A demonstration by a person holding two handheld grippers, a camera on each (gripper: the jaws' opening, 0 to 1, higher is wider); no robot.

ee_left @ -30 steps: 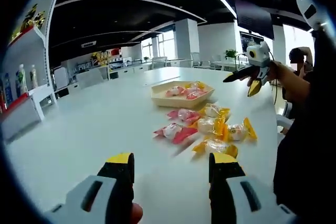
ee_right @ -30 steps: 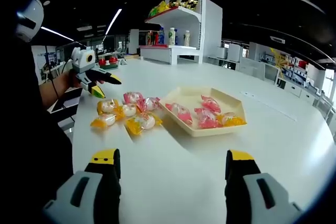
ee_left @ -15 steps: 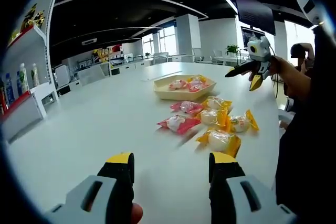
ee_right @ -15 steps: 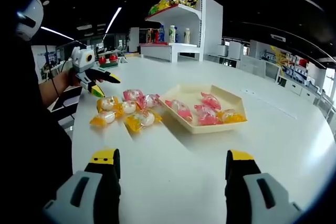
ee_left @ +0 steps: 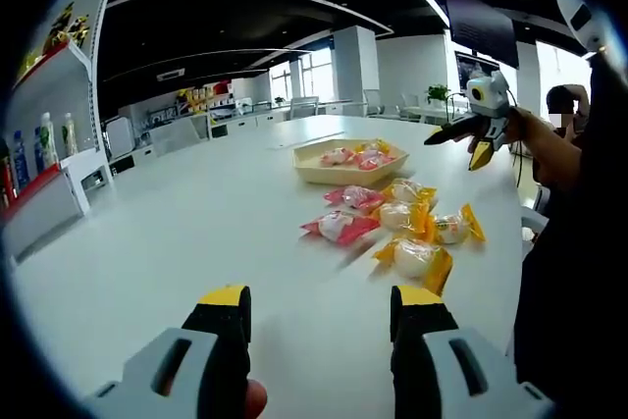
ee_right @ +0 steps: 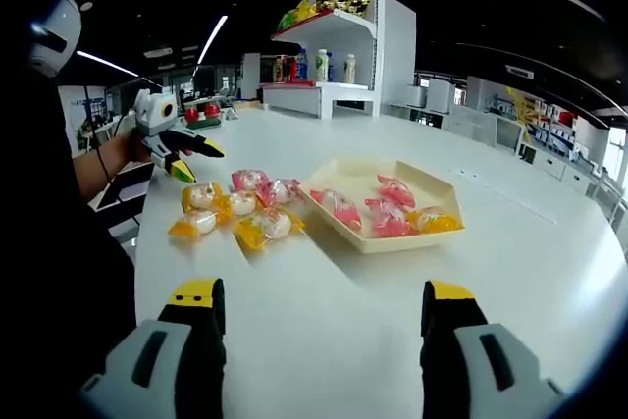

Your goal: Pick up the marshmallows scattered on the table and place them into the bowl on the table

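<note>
the white table [ee_right: 549, 272] carries a shallow bowl [ee_right: 385, 236] holding wrapped marshmallows, more marshmallows [ee_right: 235, 211] scattered just beside it toward the person's edge, while the left gripper [ee_left: 322, 313] and right gripper [ee_right: 324, 303] hover wide-jawed and empty.

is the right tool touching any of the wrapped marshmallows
Apart. The right gripper view shows the right tool open, with bare white table before the wrapped marshmallows.

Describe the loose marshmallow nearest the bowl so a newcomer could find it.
On the white table sits a shallow beige bowl. Beside its rim lies a cluster of wrapped marshmallows; the nearest one has a pink wrapper, while those farther out are mostly yellow.
</note>
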